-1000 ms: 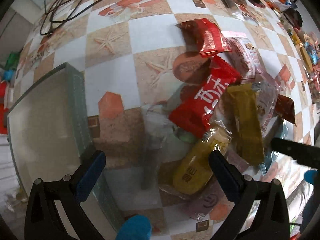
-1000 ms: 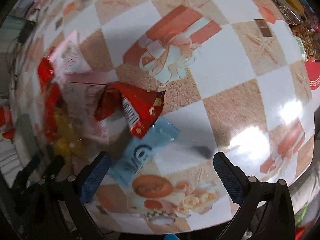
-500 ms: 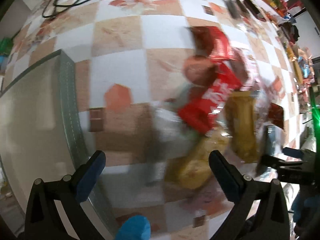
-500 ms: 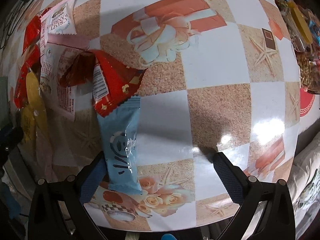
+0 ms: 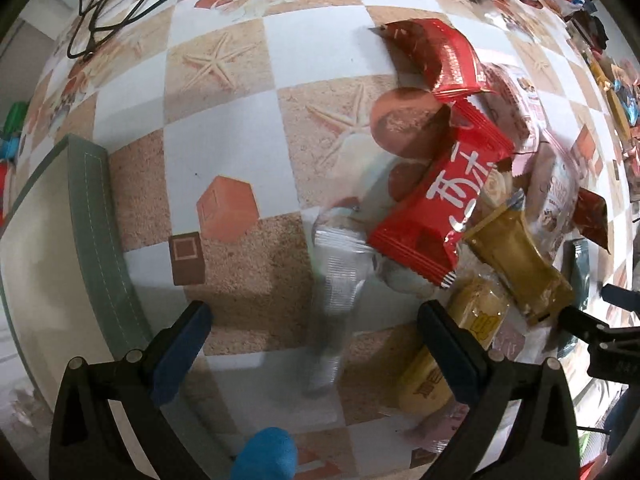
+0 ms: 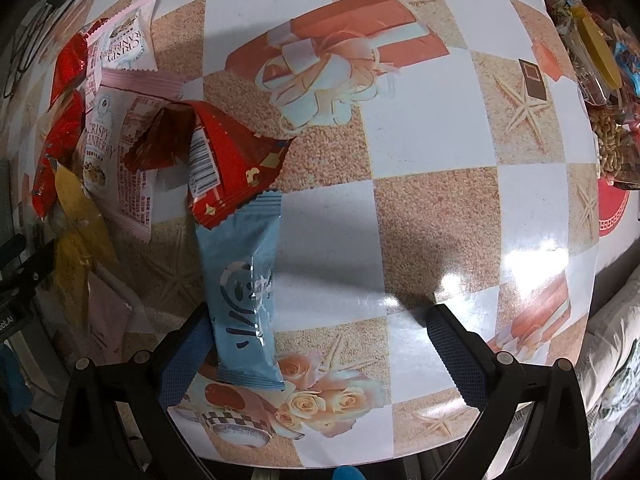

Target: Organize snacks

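Since the earlier frame, we note the right gripper (image 6: 316,344) has closed in on the blue packet (image 6: 242,292), now beside its left finger; jaws apart, empty. The left gripper (image 5: 312,332) stands apart over a clear wrapper (image 5: 340,280), the grey-green tray (image 5: 100,216) at its left. We judge a risk: closing off-centre pushes the packet aside.

Glossy tablecloth (image 6: 440,128), shiny foil red packet (image 5: 440,216), stitched matt tray (image 5: 100,216)
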Action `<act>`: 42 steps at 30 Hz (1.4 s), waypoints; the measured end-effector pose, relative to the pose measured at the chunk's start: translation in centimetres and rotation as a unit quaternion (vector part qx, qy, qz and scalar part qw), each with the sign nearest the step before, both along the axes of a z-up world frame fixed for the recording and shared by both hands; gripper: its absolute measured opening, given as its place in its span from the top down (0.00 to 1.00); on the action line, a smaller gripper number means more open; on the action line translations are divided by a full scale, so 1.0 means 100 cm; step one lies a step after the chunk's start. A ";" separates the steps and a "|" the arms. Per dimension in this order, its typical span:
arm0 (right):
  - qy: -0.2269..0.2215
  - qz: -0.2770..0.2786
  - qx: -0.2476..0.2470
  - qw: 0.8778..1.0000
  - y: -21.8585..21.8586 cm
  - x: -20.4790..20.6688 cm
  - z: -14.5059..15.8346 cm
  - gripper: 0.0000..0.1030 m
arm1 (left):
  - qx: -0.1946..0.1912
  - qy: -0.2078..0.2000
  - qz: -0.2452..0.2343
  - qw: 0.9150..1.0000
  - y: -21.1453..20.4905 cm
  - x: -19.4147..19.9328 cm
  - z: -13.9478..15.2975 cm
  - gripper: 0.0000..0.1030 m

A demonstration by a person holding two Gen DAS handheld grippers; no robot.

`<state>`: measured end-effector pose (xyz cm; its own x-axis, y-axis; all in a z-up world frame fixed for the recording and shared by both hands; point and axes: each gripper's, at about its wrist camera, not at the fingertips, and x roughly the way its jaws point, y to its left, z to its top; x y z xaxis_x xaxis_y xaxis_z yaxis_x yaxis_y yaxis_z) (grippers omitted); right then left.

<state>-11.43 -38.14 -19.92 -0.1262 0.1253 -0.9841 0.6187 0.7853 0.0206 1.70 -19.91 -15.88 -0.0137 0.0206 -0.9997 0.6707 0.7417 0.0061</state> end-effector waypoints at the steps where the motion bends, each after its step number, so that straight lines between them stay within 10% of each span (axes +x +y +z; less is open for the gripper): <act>1: -0.001 0.000 -0.001 1.000 0.000 0.000 0.000 0.00 | -0.002 -0.003 0.000 1.000 0.001 -0.001 0.000 0.00; 10: 0.005 -0.003 0.001 1.000 0.002 -0.002 0.004 0.04 | 0.012 0.011 0.011 1.000 -0.010 -0.012 0.009 0.13; 17: -0.022 0.042 0.000 0.999 0.015 0.013 0.027 0.76 | -0.004 0.015 -0.023 1.000 -0.021 -0.033 0.020 0.84; 42: -0.113 0.103 0.080 0.985 0.065 0.020 0.113 0.76 | -0.079 -0.023 0.068 0.994 0.087 -0.036 0.116 0.84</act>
<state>-9.48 -31.66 -8.64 0.0545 0.2753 -0.9598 0.4118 0.8695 0.2728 -1.90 -11.21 -4.28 0.0398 -0.1366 -0.9898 0.5652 0.8200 -0.0904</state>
